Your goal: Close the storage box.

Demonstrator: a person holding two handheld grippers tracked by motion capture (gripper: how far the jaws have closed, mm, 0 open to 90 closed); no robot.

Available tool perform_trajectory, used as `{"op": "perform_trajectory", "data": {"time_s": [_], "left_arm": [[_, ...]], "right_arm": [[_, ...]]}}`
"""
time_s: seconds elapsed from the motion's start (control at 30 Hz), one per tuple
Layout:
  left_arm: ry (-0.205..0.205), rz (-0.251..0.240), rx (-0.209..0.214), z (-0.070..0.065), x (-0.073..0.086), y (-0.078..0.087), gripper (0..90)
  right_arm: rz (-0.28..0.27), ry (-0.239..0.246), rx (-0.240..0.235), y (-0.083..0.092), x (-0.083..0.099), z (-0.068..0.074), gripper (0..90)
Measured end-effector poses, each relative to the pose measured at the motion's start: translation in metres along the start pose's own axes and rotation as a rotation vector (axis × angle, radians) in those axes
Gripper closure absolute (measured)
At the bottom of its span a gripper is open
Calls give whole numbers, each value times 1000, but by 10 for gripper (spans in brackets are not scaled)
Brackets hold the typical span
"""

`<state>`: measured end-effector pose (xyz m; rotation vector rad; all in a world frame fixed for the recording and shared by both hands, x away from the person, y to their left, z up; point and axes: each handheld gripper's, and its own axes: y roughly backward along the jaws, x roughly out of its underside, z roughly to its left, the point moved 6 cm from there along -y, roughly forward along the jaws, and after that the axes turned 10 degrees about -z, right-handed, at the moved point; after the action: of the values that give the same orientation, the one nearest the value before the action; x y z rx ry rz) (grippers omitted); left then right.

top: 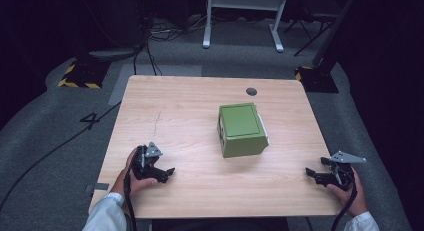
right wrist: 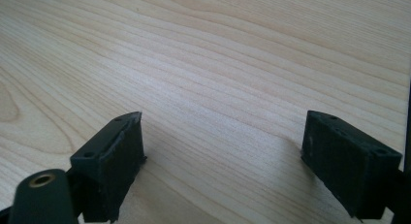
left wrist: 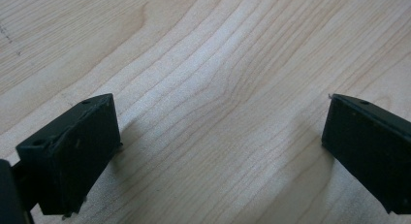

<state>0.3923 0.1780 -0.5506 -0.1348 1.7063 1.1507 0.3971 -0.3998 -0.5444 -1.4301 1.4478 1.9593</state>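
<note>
A green box (top: 241,130) with a flat lid and white trim on its right side sits a little right of the middle of the wooden table (top: 190,111). My left gripper (top: 169,173) rests low at the front left, held in a hand, jaws pointing right toward the box. It is open (left wrist: 220,136) over bare wood. My right gripper (top: 309,173) lies at the front right corner, jaws pointing left. It is open (right wrist: 223,151) too, with nothing between its fingers (right wrist: 114,161). Both grippers are well apart from the box.
A dark round grommet (top: 251,91) sits near the table's far edge. Beyond the table are grey carpet, cables (top: 150,46), a white desk frame (top: 245,11) and yellow-black striped stand bases (top: 80,76). A "4" is marked on the floor (top: 90,119).
</note>
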Motion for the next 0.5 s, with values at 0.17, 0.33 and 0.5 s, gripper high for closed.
{"op": "perform_trajectory", "data": {"time_s": [0.17, 0.33, 0.5], "left_arm": [[1, 0, 1, 0, 0, 0, 4], [5, -1, 2, 0, 0, 0, 3], [5, -1, 2, 0, 0, 0, 3]], "right_arm": [[0, -2, 0, 0, 0, 0, 151], [0, -1, 0, 0, 0, 0, 151], [0, 0, 0, 0, 0, 0, 151]]}}
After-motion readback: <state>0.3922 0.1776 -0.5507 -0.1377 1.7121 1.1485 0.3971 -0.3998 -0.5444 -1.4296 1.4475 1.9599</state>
